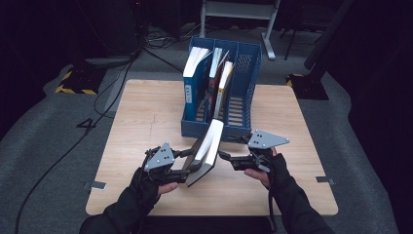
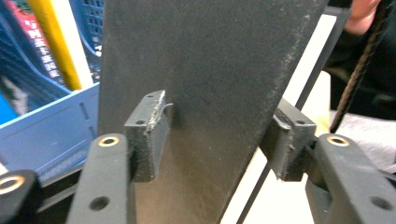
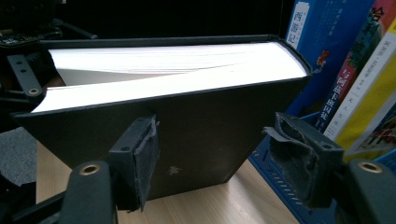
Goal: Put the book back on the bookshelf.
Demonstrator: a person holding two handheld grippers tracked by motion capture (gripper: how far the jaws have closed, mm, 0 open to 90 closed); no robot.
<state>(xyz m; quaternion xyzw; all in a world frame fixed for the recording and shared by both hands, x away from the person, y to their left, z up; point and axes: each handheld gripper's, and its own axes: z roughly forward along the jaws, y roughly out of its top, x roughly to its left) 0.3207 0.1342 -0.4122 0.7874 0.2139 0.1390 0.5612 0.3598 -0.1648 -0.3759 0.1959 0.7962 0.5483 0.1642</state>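
A thick black hardcover book (image 1: pixel 208 146) stands tilted on the wooden table (image 1: pixel 146 112), just in front of the blue file rack (image 1: pixel 247 63). My left gripper (image 1: pixel 191 163) is shut on the book (image 2: pixel 210 70), one pad on each cover, with the white page edge showing at the right. My right gripper (image 1: pixel 226 157) is at the book's right side with its jaws open. In the right gripper view the book (image 3: pixel 187 121) lies just beyond the gripper (image 3: pixel 219 149). Its left pad (image 3: pixel 142 154) overlaps the cover and its right pad (image 3: pixel 303 158) stands clear of the book.
The rack (image 3: pixel 280 186) holds upright books (image 1: pixel 196 73) in its left and middle slots, among them a blue one (image 3: pixel 327 42) and a yellow-spined one (image 2: pixel 53 42). Its right slot looks bare. Cables lie on the grey floor at the left, and a white frame stands behind the rack.
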